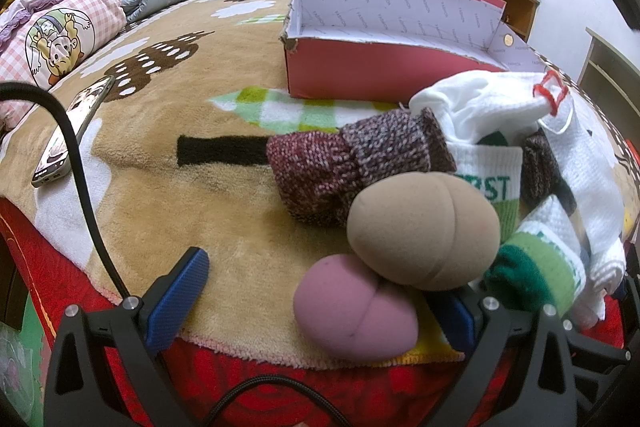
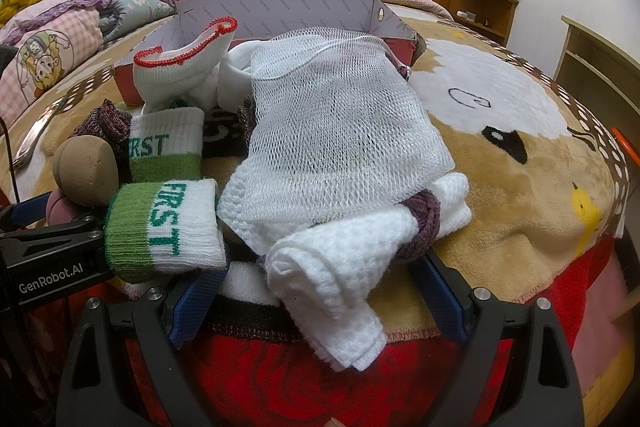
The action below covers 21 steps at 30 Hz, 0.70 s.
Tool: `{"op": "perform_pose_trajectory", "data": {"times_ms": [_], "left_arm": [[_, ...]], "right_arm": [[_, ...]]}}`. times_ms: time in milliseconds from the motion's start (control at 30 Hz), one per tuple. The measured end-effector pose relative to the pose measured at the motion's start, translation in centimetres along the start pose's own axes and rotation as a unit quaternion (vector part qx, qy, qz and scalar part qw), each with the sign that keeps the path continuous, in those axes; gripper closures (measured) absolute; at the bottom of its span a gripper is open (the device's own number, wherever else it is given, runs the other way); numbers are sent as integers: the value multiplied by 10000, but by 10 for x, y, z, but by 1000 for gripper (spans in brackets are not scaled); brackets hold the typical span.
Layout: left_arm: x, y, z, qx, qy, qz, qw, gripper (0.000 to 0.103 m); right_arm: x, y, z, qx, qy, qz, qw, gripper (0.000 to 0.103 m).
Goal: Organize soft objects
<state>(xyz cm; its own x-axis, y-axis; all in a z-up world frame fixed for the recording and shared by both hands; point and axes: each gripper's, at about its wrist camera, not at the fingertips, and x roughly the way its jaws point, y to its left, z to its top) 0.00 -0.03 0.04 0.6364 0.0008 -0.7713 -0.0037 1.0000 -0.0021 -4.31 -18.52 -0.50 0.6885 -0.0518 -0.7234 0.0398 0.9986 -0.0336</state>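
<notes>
pink foam ball (image 1: 355, 311): between left claw's spread fingers, on blanket | tan foam ball (image 1: 422, 229): just beyond, resting against pink one | maroon knit sock (image 1: 320, 171): farther ahead, lying flat | white mesh bag (image 2: 340, 119): draped ahead of right claw | green-cuffed FIRST sock (image 2: 164, 227): left of right claw

— How is the scene lit?
— Evenly and softly; only faint shadows are cast under objects.
— And picture quality?
— Sharp centrally; strong fisheye bending and dark vignetting are seen at the corners.
</notes>
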Motion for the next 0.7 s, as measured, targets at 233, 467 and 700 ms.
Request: {"op": "perform_pose_trajectory", "data": {"times_ms": [233,467,700], "left_arm": [[0,0,0,1,-1,0,10000,0],[0,0,0,4,3,-1,10000,0],[-1,-1,0,21,35,-9,10000,0]], "right_arm": [[0,0,0,0,1,-1,10000,11],[0,0,0,0,1,0,10000,11],[0,0,0,0,0,1,10000,11]]}}
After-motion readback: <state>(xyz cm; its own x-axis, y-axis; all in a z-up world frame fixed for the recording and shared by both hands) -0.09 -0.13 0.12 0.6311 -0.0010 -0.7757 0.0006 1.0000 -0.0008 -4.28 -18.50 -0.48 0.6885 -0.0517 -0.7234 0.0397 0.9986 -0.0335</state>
